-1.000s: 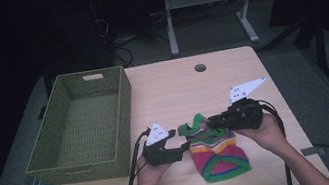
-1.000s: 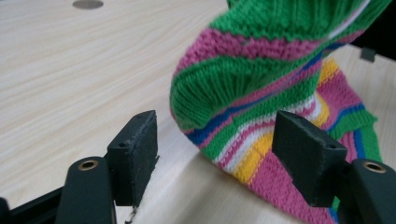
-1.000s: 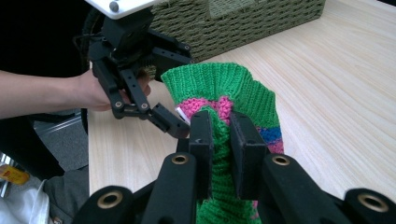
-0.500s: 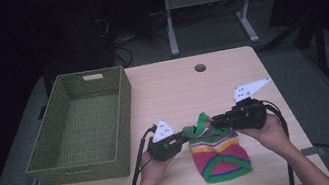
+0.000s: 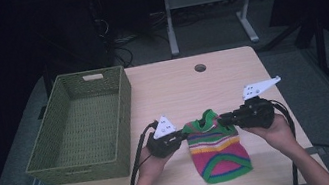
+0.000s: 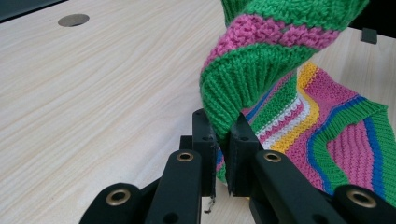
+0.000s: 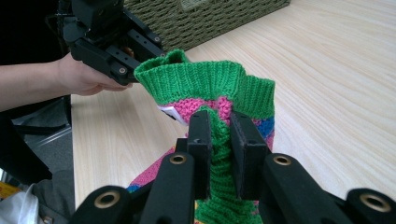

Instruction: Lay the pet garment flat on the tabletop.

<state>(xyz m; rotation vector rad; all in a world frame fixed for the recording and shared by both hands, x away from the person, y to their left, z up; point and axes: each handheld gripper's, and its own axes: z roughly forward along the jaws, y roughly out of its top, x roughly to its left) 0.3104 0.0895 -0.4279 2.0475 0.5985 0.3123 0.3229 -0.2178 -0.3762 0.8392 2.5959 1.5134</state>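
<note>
A knitted piece [image 5: 218, 152] striped in green, pink, yellow and blue lies on the wooden table [image 5: 176, 85], its green ribbed rim [image 7: 205, 79] lifted off the surface. My left gripper [image 6: 223, 140] is shut on the rim's left side [image 6: 243, 74]; its jaws have just been closing onto the knit. In the high view the left gripper [image 5: 183, 136] comes from the left and the right gripper [image 5: 222, 121] from the right. My right gripper [image 7: 219, 123] is shut on the rim's other side. The left gripper [image 7: 135, 70] appears across the rim in the right gripper view.
A green woven basket [image 5: 124, 104] with nothing in it stands at the table's left, close to the left hand. A round cable hole [image 5: 200, 68] sits in the far middle of the tabletop. Bare wood lies beyond the knit. Dark floor and desk legs surround the table.
The left gripper moved right to the knit's rim and shut on it. The right gripper drifted slightly, keeping its hold. The rim now stands raised between both grippers.
</note>
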